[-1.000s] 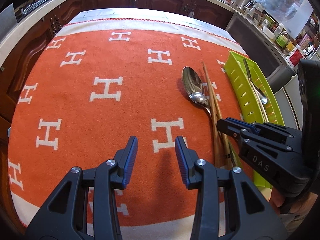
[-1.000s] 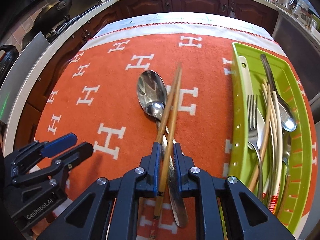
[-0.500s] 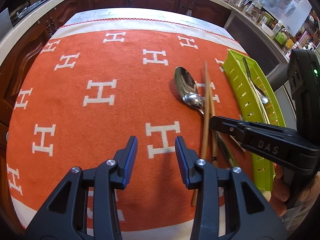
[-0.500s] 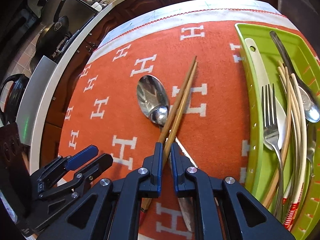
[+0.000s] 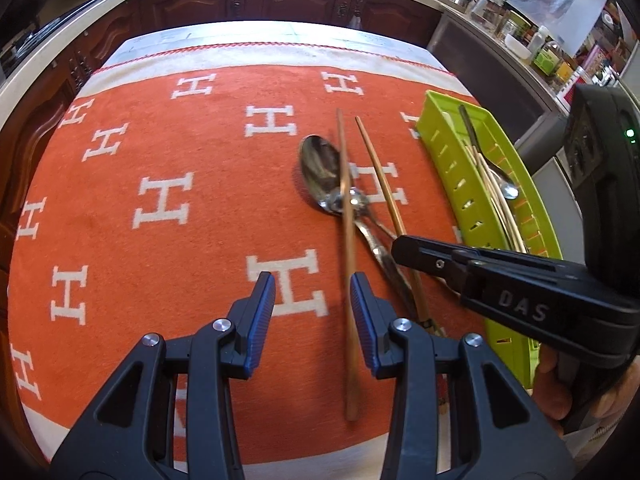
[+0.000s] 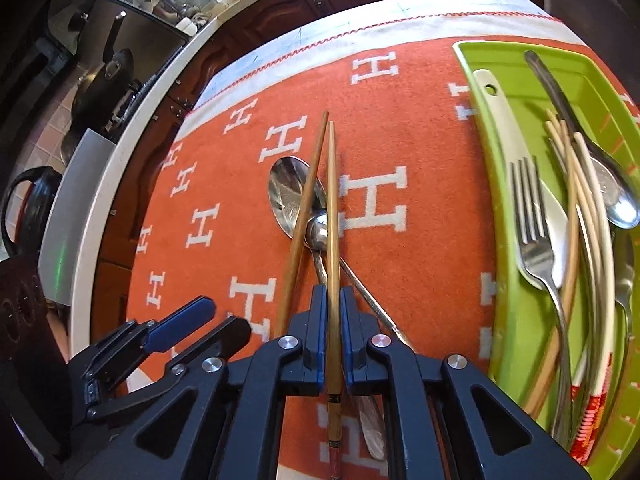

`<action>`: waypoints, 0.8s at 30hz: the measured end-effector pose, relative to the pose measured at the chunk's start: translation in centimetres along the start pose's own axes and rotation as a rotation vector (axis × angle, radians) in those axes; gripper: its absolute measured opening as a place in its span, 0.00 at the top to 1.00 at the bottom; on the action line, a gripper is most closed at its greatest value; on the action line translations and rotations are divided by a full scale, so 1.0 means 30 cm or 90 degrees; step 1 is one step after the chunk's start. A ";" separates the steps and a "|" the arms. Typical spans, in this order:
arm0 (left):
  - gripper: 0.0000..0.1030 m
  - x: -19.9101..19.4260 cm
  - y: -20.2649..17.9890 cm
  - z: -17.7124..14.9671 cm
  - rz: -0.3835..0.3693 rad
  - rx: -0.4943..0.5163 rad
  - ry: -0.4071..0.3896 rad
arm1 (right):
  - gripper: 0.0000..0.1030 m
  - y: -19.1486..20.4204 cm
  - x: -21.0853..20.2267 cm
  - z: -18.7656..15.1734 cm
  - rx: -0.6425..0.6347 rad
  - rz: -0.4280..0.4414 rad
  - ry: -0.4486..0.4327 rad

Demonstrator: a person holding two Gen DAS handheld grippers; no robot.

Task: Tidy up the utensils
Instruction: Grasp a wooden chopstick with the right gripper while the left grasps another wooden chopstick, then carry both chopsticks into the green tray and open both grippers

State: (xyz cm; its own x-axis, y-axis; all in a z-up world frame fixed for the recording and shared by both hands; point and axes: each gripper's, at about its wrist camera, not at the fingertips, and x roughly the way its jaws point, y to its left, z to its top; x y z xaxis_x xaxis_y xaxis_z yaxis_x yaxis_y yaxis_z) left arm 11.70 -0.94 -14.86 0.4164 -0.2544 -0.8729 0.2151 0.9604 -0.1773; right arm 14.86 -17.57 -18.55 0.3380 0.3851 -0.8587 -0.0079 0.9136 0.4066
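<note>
Only right wrist shows fork [image 6: 534,216].

The orange blanket [image 6: 416,264] is matt, napped cloth. Both chopsticks [image 6: 331,216] look like smooth, lightly varnished wood. The two spoons [image 6: 286,196] are mirror-polished metal. The green tray [image 6: 500,240] is glossy plastic. Each claw's fingers [image 5: 260,312] are matt black plastic with ribbed blue pads.

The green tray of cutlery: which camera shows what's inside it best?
The right wrist view: the green tray lies open, showing a fork, spoons and pale chopsticks. The left wrist view catches mostly its slotted side wall.
</note>
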 end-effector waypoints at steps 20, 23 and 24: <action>0.96 0.110 -0.091 0.013 0.013 0.007 0.014 | 0.94 -0.106 -0.152 -0.074 0.025 0.036 -0.040; 0.96 0.073 -0.109 -0.003 0.008 0.013 0.008 | 0.94 -0.118 -0.176 -0.087 0.027 0.045 -0.048; 0.96 0.055 -0.118 -0.006 0.006 0.017 0.004 | 0.94 -0.115 -0.183 -0.090 0.027 0.047 -0.050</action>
State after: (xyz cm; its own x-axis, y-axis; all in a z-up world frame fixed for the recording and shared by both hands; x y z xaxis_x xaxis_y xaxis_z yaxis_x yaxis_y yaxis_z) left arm 11.46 -4.72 -15.77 0.4131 -0.2452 -0.8771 0.2354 0.9591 -0.1572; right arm 10.51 -22.50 -16.08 0.4113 0.4388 -0.7990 0.0042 0.8756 0.4830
